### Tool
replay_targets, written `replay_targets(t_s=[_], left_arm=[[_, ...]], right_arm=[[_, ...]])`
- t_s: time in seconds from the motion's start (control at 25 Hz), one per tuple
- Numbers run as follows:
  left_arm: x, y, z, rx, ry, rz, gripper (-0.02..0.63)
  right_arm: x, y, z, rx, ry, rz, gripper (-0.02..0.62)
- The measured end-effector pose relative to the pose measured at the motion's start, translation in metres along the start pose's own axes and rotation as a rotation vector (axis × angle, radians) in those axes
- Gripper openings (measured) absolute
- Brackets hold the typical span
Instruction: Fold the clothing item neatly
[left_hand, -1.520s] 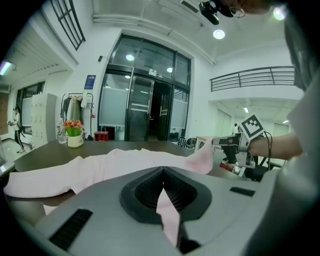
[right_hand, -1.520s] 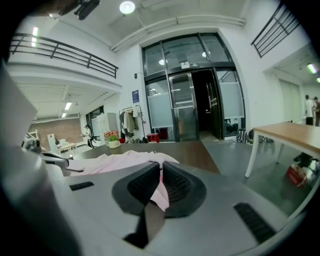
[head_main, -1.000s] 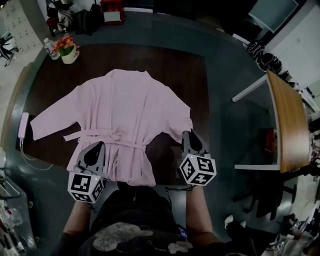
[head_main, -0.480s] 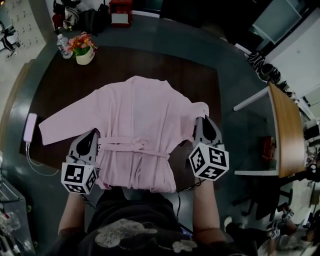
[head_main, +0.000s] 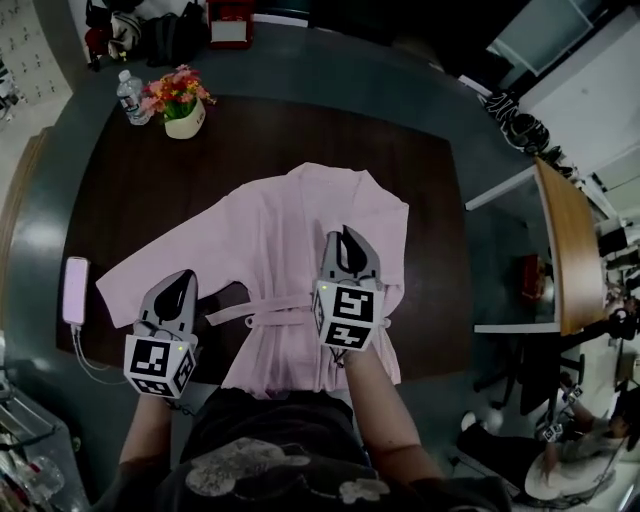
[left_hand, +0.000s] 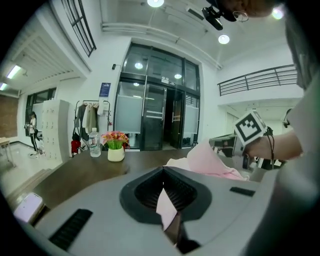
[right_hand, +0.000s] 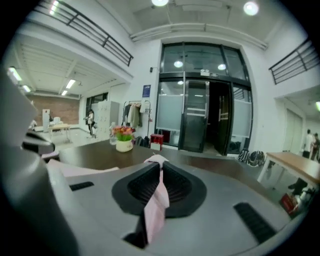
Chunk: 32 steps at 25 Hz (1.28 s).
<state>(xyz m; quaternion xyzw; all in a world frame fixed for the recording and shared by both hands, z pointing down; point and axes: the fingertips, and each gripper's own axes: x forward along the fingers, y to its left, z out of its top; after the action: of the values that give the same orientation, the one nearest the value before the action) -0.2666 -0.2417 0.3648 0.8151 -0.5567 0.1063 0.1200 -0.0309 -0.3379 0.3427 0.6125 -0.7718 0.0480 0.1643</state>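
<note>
Only one side of the robe (head_main: 285, 225) is folded in; left gripper (head_main: 184, 280) and right gripper (head_main: 346, 236) both clamp its cloth.

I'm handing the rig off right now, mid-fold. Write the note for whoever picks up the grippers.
Left gripper: jaws shut on pink fabric of the robe, by the lower edge of the left sleeve.
Right gripper: jaws shut on the right sleeve, held over the robe's middle.
The robe lies front up on the dark table, with the belt across the waist.
Done: right sleeve brought in over the body, not yet released.
Left: lay it down, fold the left sleeve in, then probably fold the body up.
</note>
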Motion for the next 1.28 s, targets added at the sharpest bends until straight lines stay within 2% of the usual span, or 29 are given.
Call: replay_targets(t_s=[0.16,0.24,0.32,0.4,0.52,0.68,0.8,0.92,1.0,1.12,1.2,1.28], left_arm=[[-0.001,0.014,-0.021,-0.022,0.056,-0.031,0.011],[-0.001,0.018,-0.030,-0.026,0.077,-0.048,0.010],[-0.001,0.021,-0.037,-0.034,0.092,-0.058,0.011],[0.000,0.023,-0.042,-0.043,0.100,-0.064,0.011],[0.002,0.025,-0.046,-0.051,0.099,-0.074,0.011],[0.006,0.030,-0.046,-0.047,0.095,-0.079,0.011],[0.008,0.033,-0.045,-0.045,0.097,-0.081,0.011],[0.009,0.037,-0.046,-0.047,0.104,-0.079,0.011],[0.008,0.041,-0.047,-0.048,0.106,-0.072,0.010],[0.003,0.045,-0.048,-0.056,0.111,-0.054,0.011],[-0.001,0.044,-0.048,-0.058,0.114,-0.042,0.011],[-0.005,0.040,-0.045,-0.056,0.108,-0.030,0.011]], right_arm=[[0.017,0.081,-0.076,-0.185,0.199,0.152,0.012],[0.013,0.113,-0.109,-0.219,0.290,0.254,0.080],[0.004,0.137,-0.128,-0.229,0.338,0.332,0.109],[-0.005,0.149,-0.133,-0.228,0.350,0.371,0.123],[-0.007,0.145,-0.126,-0.166,0.325,0.347,0.129],[0.023,0.109,-0.114,-0.009,0.307,0.224,0.129],[0.051,0.091,-0.120,0.102,0.381,0.151,0.129],[0.070,0.100,-0.127,0.215,0.451,0.185,0.129],[0.075,0.118,-0.113,0.222,0.392,0.260,0.127],[0.071,0.149,-0.087,0.122,0.264,0.390,0.127],[0.062,0.164,-0.079,0.099,0.238,0.455,0.129],[0.050,0.169,-0.073,0.119,0.225,0.491,0.129]])
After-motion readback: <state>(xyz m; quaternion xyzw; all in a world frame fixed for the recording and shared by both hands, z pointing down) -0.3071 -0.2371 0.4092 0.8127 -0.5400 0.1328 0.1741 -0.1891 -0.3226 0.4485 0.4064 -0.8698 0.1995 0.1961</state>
